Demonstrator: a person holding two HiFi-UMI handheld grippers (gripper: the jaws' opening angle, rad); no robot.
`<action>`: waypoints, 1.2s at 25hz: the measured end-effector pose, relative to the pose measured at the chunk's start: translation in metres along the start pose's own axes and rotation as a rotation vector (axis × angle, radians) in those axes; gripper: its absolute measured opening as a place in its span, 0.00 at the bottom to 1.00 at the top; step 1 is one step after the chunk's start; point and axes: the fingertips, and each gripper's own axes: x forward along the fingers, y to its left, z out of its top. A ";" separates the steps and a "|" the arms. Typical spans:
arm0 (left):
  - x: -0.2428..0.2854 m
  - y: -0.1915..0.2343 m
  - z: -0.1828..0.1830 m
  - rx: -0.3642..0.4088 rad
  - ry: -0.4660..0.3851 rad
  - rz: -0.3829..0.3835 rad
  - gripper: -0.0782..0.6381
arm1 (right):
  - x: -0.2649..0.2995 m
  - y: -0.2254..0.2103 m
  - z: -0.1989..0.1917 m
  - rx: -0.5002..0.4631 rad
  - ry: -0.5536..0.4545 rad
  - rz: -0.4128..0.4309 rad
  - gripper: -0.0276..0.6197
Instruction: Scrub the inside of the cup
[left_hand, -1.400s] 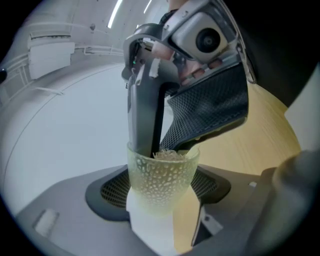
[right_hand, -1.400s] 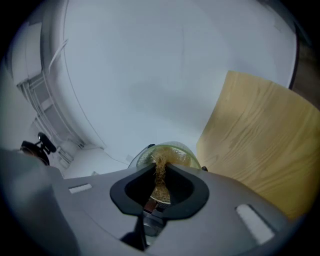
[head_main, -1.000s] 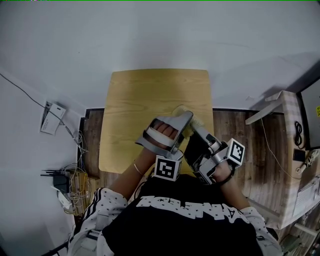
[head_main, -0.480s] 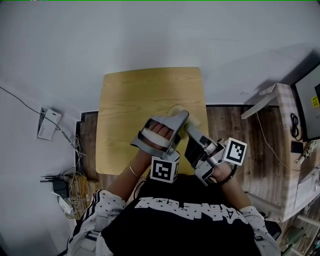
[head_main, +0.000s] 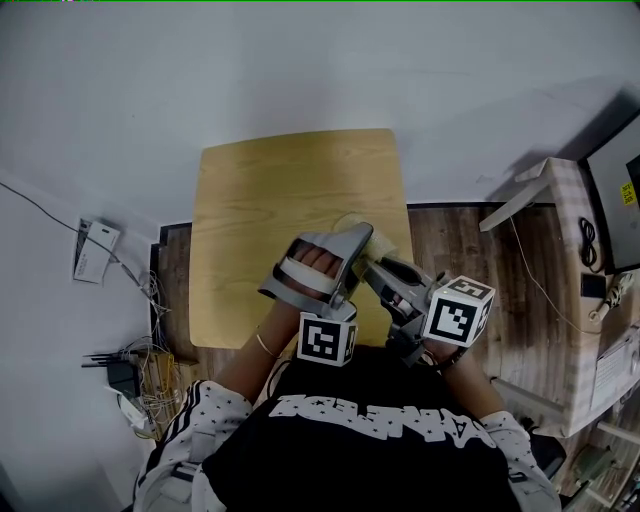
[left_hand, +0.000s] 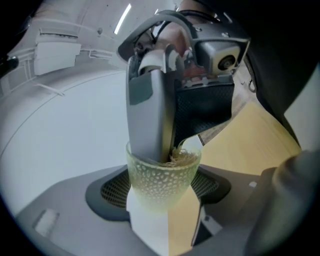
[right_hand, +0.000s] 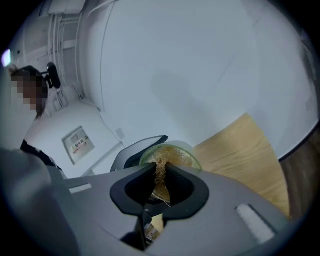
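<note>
Pale green dimpled glass, the cup (left_hand: 161, 175) is clamped by its walls between the jaws of the left gripper (left_hand: 160, 192), lifted above the desk's (head_main: 290, 190) right edge, toward its near corner. The right gripper (right_hand: 159, 176) pinches a straw-coloured fibre scrubber (left_hand: 181, 159), its tips down inside the rim. Scrubbing well probably means sweeping the fibres round the inner wall with light pressure, with a firm left hold so the glass cannot slip.

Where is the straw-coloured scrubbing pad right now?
In the left gripper view, the scrubbing pad is pinched in the right claw and pushed inside the green cup, which the left claw holds near the wooden table's right edge.
</note>
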 end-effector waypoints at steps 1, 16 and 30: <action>0.000 -0.001 -0.001 -0.002 0.005 -0.004 0.63 | 0.001 -0.001 -0.002 -0.048 0.016 -0.016 0.14; -0.011 -0.020 -0.011 -0.215 0.079 -0.133 0.63 | 0.007 -0.008 -0.036 -0.806 0.434 -0.160 0.14; -0.026 -0.038 -0.024 -0.425 0.076 -0.248 0.63 | 0.018 -0.012 -0.067 -1.551 0.863 -0.065 0.14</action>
